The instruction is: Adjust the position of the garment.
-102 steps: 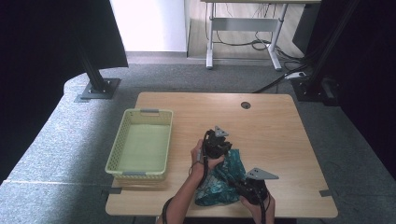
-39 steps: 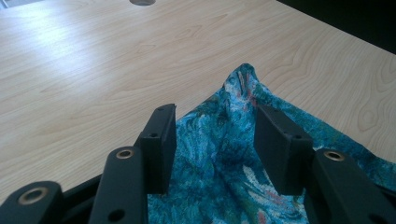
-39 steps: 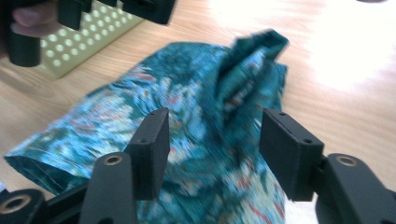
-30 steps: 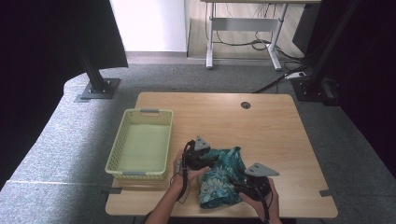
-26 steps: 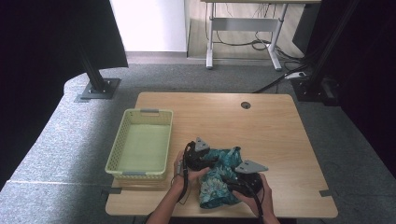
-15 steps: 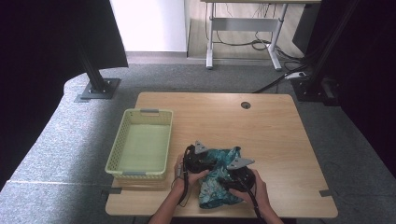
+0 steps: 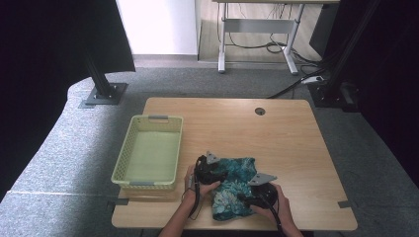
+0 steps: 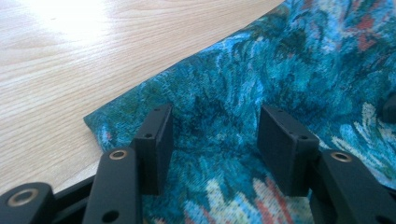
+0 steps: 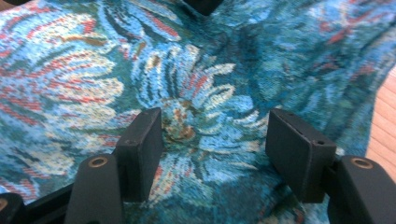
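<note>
Folding or bundling the teal floral cloth (image 7: 234, 190) looks like the work in hand, and this moment reads as a release-and-regrip pause within it. That patterned cloth lies crumpled near the front edge of the wooden table (image 7: 276, 133), just right of the pale yellow basket (image 7: 148, 150), which stands apart from it with nothing inside that I can make out.

In the high view the left gripper (image 7: 210, 170) sits at the cloth's left edge and the right gripper (image 7: 259, 190) on its lower right part, each with a hand behind it. In the left gripper view, the left gripper (image 8: 212, 140) has its jaws spread wide with fabric lying flat beneath and between them, a folded edge of cloth running just beyond toward bare wood; the pads are not pinching anything. In the right gripper view, the right gripper (image 9: 215, 140) is likewise parted wide over a flower in the weave, its jaws having just been opening, with cloth under the gap but no pinched fold.

My judgement is that both tongs have let go and are low over the fabric, so the next move calls for picking fresh hold points: likely closing on an edge or raised fold, then lifting or drawing it over. Pinching flat cloth against the table may slip, so a ridge is needed.
</note>
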